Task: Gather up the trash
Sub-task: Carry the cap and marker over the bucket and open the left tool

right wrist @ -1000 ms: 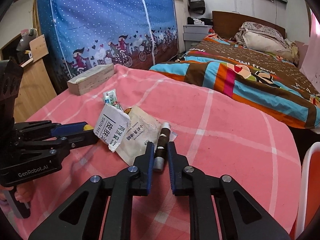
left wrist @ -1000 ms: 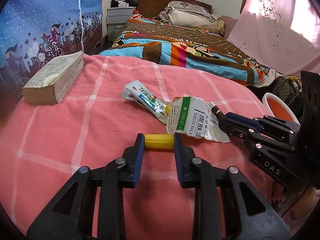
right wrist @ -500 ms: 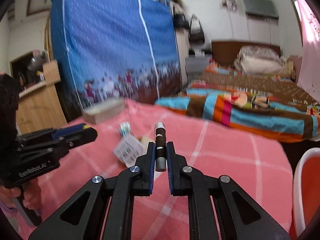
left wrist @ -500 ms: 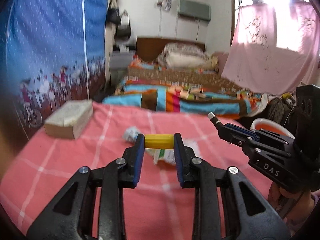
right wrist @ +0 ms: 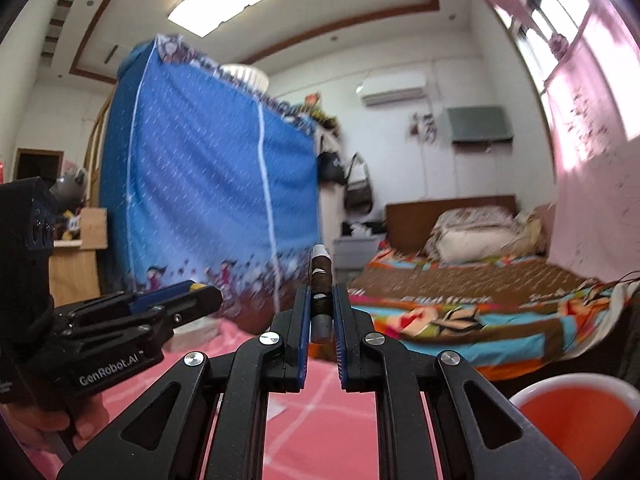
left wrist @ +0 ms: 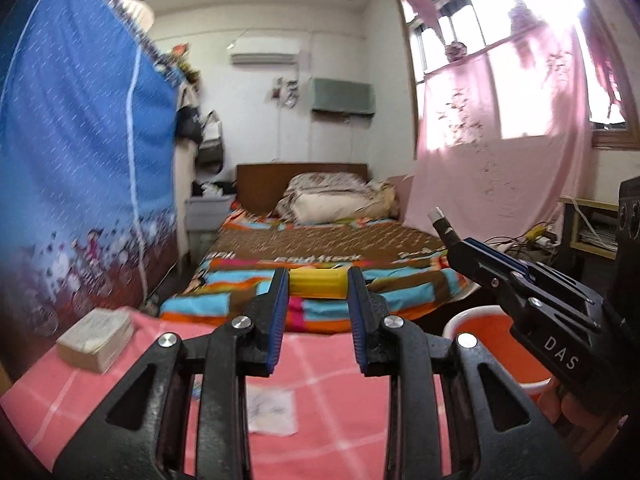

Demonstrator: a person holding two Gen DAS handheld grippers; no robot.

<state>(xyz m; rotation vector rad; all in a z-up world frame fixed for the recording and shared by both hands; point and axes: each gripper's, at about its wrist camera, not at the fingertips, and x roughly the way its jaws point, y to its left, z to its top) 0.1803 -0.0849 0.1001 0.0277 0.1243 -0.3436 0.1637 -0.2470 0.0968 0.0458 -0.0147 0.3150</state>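
Left wrist view: my left gripper (left wrist: 318, 280) clamps a short yellow stick (left wrist: 317, 282) crosswise above the pink checked cloth (left wrist: 320, 380). Beside it my right gripper (right wrist: 322, 312) pinches a dark brown tube (right wrist: 321, 280) upright. Farther right, beside the cloth, sits the orange bin (left wrist: 486, 340), with the bed (left wrist: 320, 248) beyond.

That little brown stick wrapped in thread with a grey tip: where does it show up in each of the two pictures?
Left wrist view: the brown thread-wrapped stick pokes up right of centre, from the right gripper.
Right wrist view: dead centre, upright, clamped between that gripper's own fingers.
Shared landmark: the white-rimmed orange bucket, lower right in both.
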